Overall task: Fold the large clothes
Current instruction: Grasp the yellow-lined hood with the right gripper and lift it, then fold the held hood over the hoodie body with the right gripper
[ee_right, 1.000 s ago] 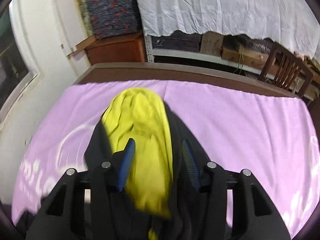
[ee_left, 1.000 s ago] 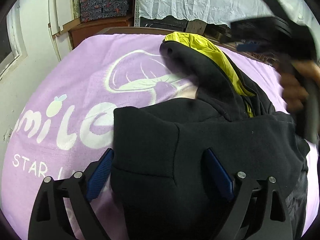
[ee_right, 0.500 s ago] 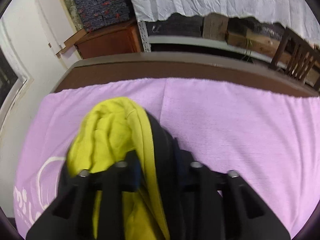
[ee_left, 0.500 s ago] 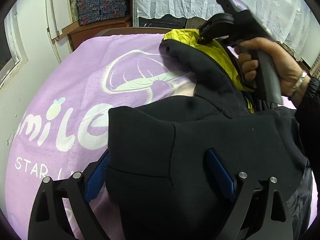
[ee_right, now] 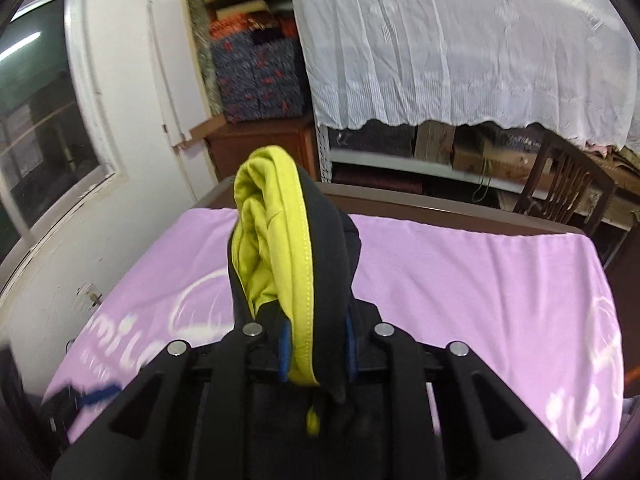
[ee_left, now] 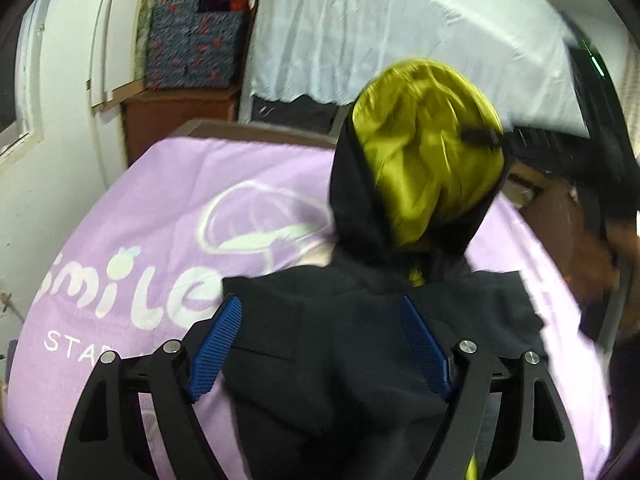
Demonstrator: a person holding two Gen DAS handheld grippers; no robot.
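Black fleece with a yellow-green lining makes up the hooded sweatshirt [ee_left: 340, 360], which lies along the middle of the desk [ee_right: 460, 210] on a lilac printed towel [ee_left: 160, 208], its body nearest the person and its hood [ee_left: 424, 168] at the far end, so the long axis runs away from both hands toward the far desk edge. The right gripper [ee_right: 314, 350] has just been closing and is now clamped on the hood's rim, black outer layer and yellow lining both pinched between the blue pads; the hood stands lifted off the towel, upright above the collar. The left gripper [ee_left: 320, 348] has its jaws wide apart, having just narrowed a little, and it sits over the black body panel with a raised ridge of cloth between the pads; the pads do not appear to press on it, so nothing is judged held there. The coming move likely depends on the hood being folded back along that long axis onto the body, toward the person, which makes the right hand the working one and the left a possible anchor. Open towel lies to both sides of the garment; the far desk edge is close behind the hood, with a wooden chair [ee_right: 568, 188] and a draped white cloth [ee_right: 460, 40] beyond.
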